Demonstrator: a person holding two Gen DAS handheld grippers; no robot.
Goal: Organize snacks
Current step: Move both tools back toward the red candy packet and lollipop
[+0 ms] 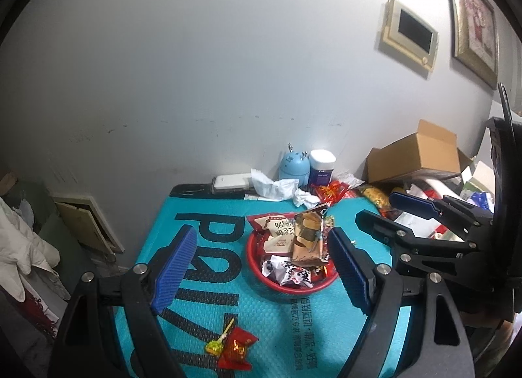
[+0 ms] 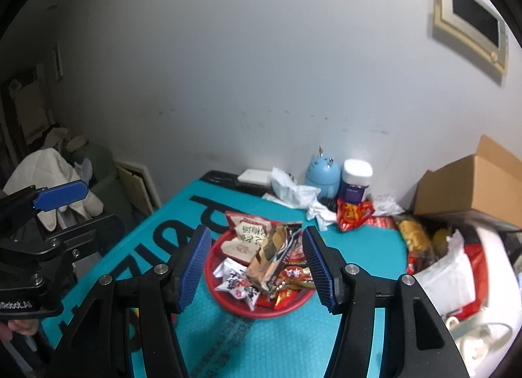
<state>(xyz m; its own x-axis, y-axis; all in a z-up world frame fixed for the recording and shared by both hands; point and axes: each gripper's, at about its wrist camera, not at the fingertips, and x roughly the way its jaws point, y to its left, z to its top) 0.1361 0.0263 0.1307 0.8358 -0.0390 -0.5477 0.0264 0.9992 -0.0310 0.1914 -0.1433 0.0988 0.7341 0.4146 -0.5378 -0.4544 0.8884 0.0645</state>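
Red candy [image 1: 237, 348] shows only in the left view; each hand-held gripper [image 1: 261, 267] [image 2: 254, 267] gapes empty.

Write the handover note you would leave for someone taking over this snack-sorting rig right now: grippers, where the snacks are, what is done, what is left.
Left gripper: open, empty, raised over the teal mat.
Right gripper: open, empty, above the red bowl.
Done: the bowl sits mid-mat, piled with snack packets, a brown wrapper on top.
Left: a yellow lollipop and a red candy packet lie loose on the mat's near edge. A red-orange snack bag lies near the wall by the blue jar; whether it belongs in the bowl I cannot tell.
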